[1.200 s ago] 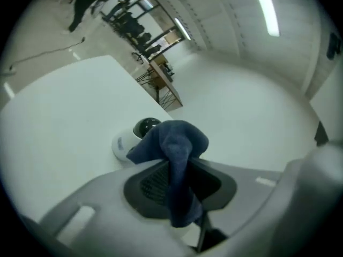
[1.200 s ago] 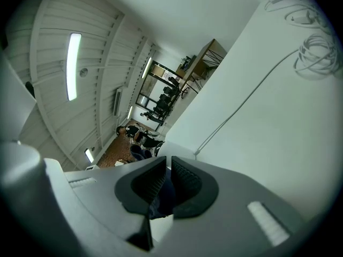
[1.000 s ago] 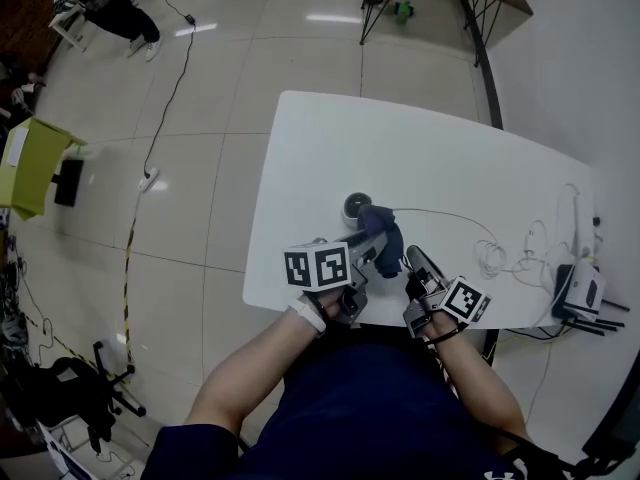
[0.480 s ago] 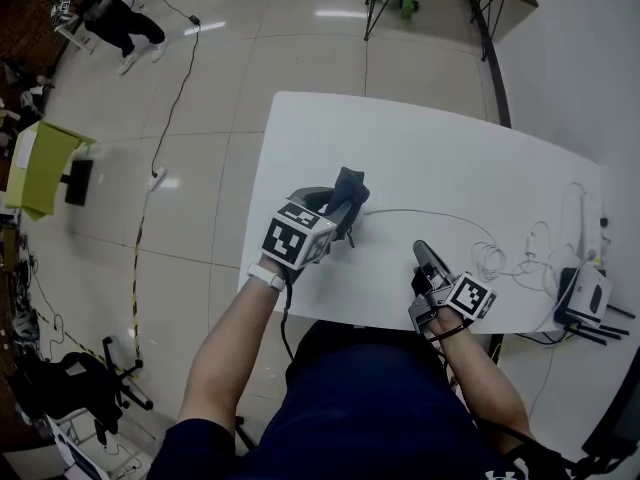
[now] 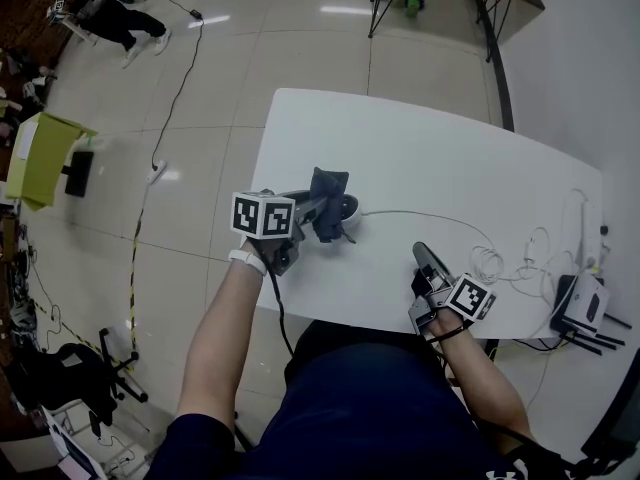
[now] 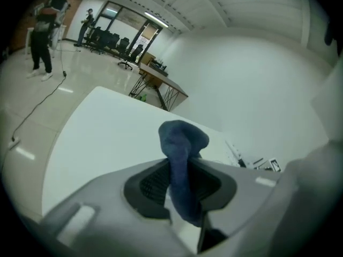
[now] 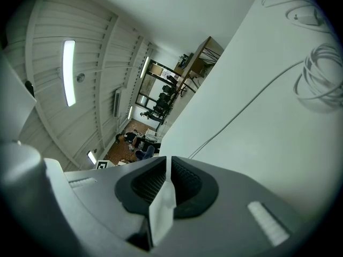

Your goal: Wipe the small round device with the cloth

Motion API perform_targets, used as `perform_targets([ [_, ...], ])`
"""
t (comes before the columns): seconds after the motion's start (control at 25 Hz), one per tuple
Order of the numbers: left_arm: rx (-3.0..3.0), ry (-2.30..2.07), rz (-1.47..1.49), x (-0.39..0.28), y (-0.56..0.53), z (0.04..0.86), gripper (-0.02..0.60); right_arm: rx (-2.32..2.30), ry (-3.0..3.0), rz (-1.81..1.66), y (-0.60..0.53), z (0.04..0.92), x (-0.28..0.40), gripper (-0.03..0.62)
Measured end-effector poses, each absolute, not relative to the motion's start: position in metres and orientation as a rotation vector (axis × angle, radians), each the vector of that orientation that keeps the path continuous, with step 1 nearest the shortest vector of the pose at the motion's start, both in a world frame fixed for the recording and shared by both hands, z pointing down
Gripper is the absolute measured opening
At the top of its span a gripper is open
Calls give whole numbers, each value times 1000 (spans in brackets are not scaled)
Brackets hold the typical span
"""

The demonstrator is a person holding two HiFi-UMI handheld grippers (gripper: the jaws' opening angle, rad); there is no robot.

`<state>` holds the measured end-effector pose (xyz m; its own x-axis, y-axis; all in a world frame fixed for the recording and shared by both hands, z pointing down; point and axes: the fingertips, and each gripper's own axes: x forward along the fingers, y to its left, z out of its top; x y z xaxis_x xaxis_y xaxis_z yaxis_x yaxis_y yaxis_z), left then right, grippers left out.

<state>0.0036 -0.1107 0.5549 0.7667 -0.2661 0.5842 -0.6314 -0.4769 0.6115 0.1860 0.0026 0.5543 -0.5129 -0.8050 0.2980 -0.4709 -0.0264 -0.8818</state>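
The small round device [image 5: 347,208] is seen on the white table [image 5: 420,158], and every place here is given from it. A dark blue cloth [image 5: 328,190] is clamped between the jaws of the left gripper [image 5: 320,210] and is held upright directly at the device's left side, so that part of the device is covered in the head view. Whether cloth and device touch cannot be told. In the left gripper view the cloth [image 6: 182,138] is shown pinched between the black ribbed pads of the left gripper [image 6: 179,170], its bunched end standing above them, and the device itself is hidden behind it.

The right gripper [image 5: 422,256] is held to the right of the device and nearer the person, well apart from it. Its jaws are drawn together with only a thin slit left between the pads, and nothing is held in the right gripper [image 7: 167,165].

A thin white cable [image 5: 420,213] is led from the device to the right, where it is gathered in a loose coil [image 5: 490,261].
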Motion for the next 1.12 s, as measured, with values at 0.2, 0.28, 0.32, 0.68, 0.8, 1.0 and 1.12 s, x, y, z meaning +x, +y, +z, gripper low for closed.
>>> perform_targets([
  [0.2, 2009, -688, 471, -6, -110, 570, 94, -1364, 1962, -1581, 5, 559, 183, 35],
  [0.28, 1995, -693, 470, -9, -109, 574, 94, -1352, 1963, -1583, 6, 559, 179, 35],
  [0.32, 1989, -694, 466, -10, -108, 575, 94, -1336, 1962, -1581, 6, 558, 177, 35],
  [0.68, 1872, -731, 448, -33, -69, 604, 94, -1349, 1993, -1583, 9, 557, 169, 35],
  [0.8, 1830, -727, 461, -42, -43, 615, 94, -1332, 1995, -1577, 9, 555, 163, 35],
  [1.0, 1726, -742, 446, -55, -9, 633, 94, -1324, 2014, -1575, 9, 552, 150, 35],
  [1.12, 1694, -786, 478, -67, 3, 640, 98, -1313, 2037, -1567, 8, 548, 140, 35],
])
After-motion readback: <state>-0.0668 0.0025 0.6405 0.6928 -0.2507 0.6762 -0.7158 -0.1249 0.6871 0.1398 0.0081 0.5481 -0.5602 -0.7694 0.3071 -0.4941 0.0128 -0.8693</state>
